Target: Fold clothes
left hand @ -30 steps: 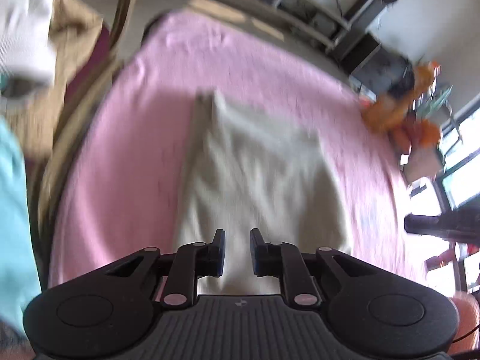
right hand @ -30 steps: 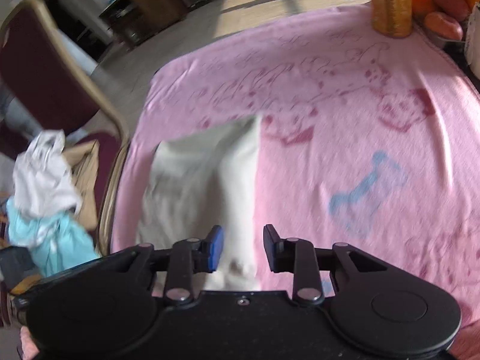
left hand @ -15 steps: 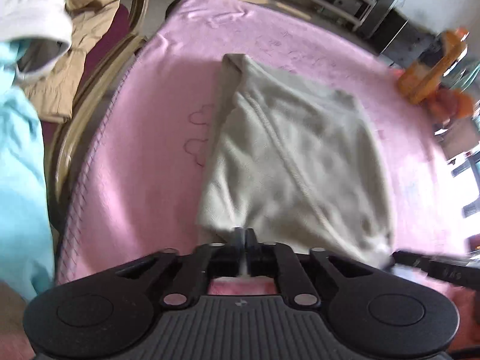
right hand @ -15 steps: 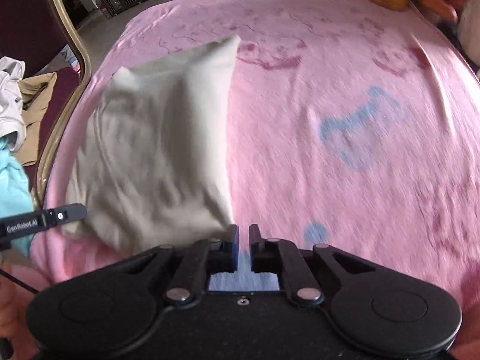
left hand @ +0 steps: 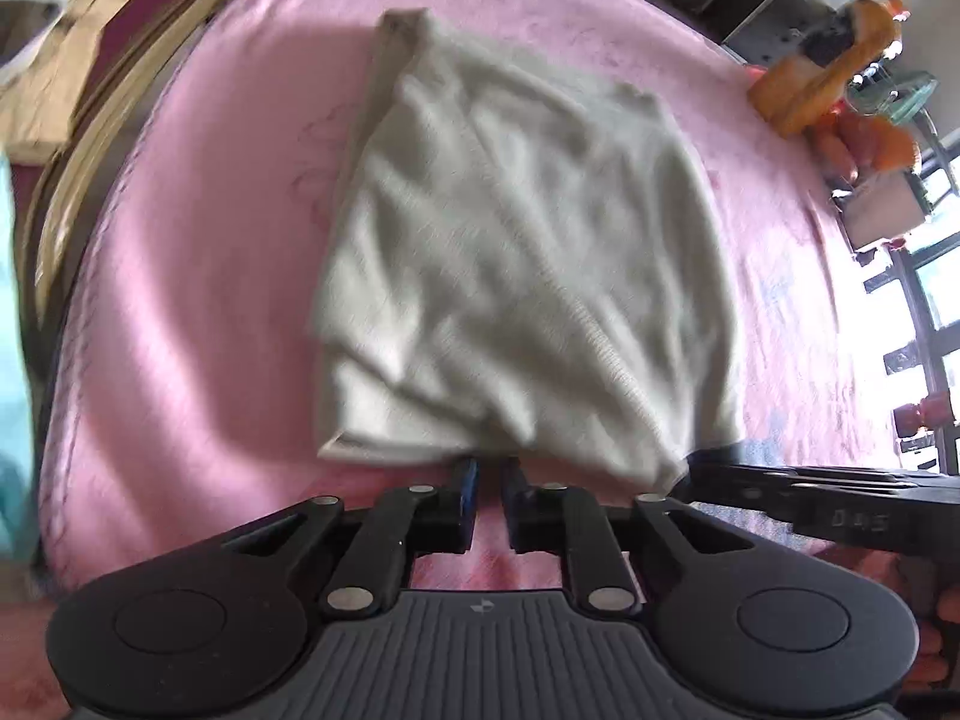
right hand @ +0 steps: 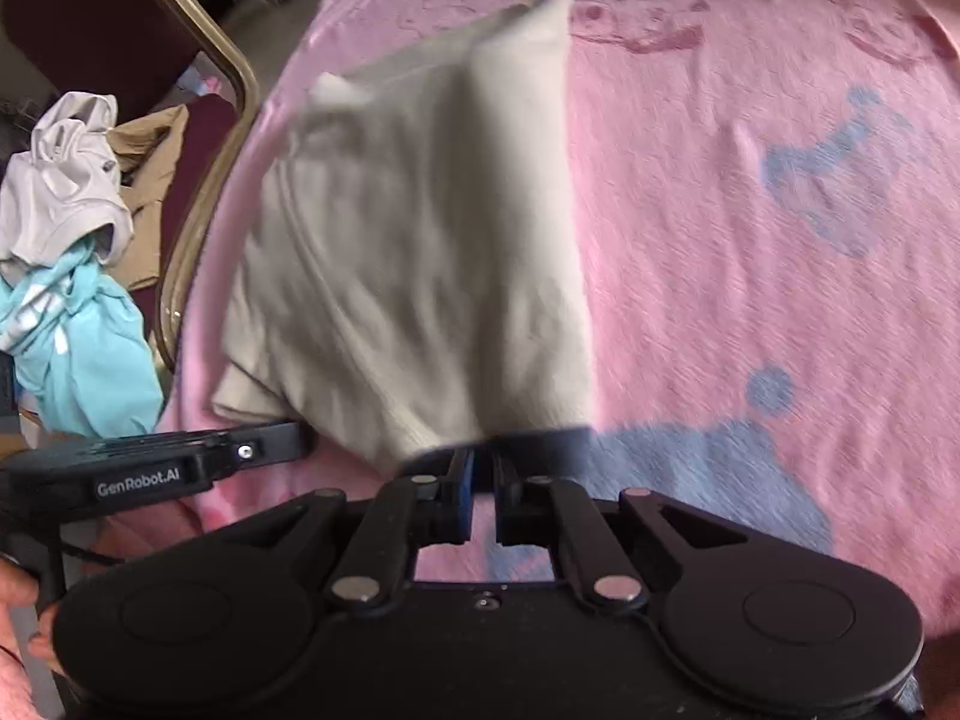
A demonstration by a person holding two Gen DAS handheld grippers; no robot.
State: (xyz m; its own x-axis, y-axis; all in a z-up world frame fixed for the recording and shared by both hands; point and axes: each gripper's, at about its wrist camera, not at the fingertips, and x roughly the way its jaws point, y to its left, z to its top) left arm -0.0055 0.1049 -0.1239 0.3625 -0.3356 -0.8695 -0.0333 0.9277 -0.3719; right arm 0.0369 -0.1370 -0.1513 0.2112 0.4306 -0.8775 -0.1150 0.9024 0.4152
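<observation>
Left hand-held gripper (left hand: 489,474): matte black body, ribbed grey top panel, twin round hubs, silver pivot screws, blue pad on one finger. Right hand-held gripper (right hand: 480,465): same build, smooth black top; the left unit's side reads "GenRobot.AI".

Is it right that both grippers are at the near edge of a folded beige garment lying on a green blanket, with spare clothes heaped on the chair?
Not quite: the blanket is pink, as the right wrist view shows. Otherwise right: left gripper and right gripper are at the beige garment's near edge, with clothes on the chair.
</observation>
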